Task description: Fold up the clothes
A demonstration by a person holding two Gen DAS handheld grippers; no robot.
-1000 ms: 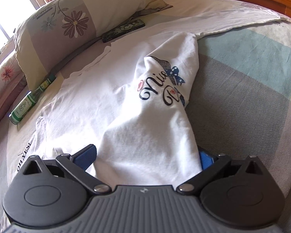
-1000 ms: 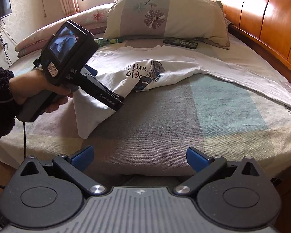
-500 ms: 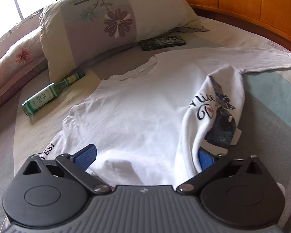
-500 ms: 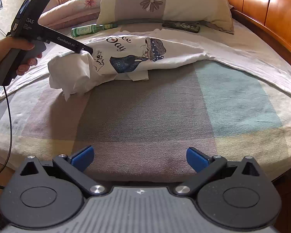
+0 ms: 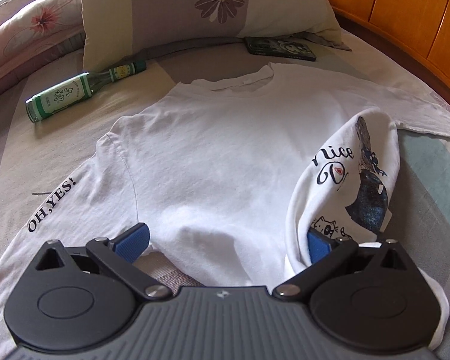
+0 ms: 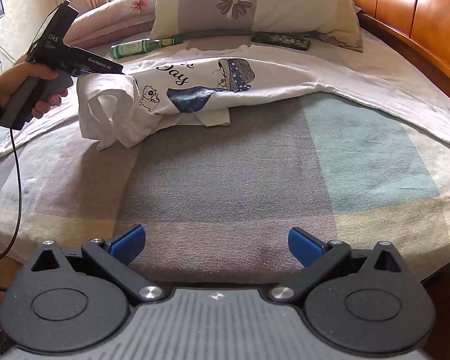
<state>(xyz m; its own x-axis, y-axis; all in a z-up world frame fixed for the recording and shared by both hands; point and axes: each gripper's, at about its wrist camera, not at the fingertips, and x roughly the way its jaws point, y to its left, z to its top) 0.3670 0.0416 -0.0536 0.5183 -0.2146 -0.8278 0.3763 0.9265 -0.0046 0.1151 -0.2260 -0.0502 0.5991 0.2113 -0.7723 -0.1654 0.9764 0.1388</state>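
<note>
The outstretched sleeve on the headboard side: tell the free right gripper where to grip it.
Grip the sleeve at its near edge, coming low from the foot of the bed; it lies flat and unobstructed there. The right gripper is open and empty.

- "OH,YES!" runs along the white shirt [image 5: 213, 162] sleeve at 8 o'clock.
- "nice" sits on its turned-up hem at 3 o'clock.
- "DAS" and "GenRobot.AI" mark the left gripper [image 6: 75, 63].
</note>
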